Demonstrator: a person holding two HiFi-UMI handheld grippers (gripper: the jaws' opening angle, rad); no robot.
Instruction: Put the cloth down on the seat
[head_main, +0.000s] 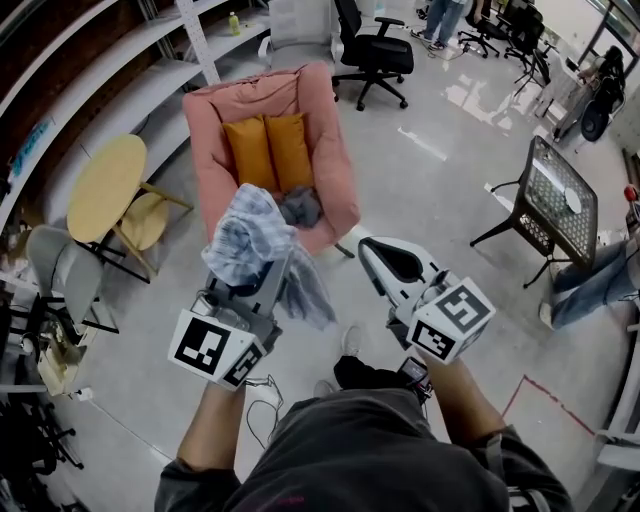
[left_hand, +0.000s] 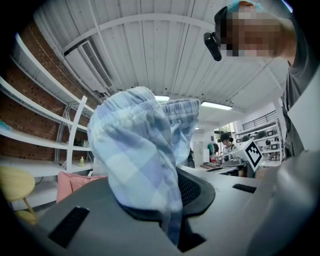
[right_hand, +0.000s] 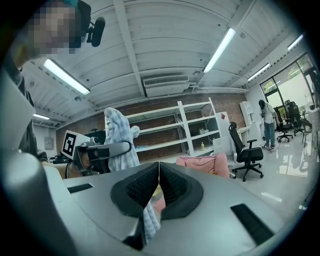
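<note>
1. Grey polished floor (head_main: 440, 190) all round; at far left, white shelving (head_main: 120, 60) along a brick wall, round yellow table (head_main: 105, 185) just in front of it
2. Next rightward, pink armchair (head_main: 335, 150), with two orange cushions (head_main: 270, 150) upright against its back and a bit of grey fabric (head_main: 300, 207) lying on the seat (head_main: 322, 236)
3. Nearer the camera, left hand-held gripper (head_main: 268, 272) pointing level towards the armchair, clamped on a blue-and-white checked cloth (head_main: 250, 235); cloth bunched above the jaws, one tail hanging down on the right, all of it up in the air short of the seat
4. Just right of that, right hand-held gripper (head_main: 378, 252), pads pressed together at the tips; sliver of checked fabric visible low in the gap, pinched or merely behind impossible to tell
5. Further back, black office chair (head_main: 375, 55); at far right, black mesh chair (head_main: 555, 200), well apart from the armchair
</note>
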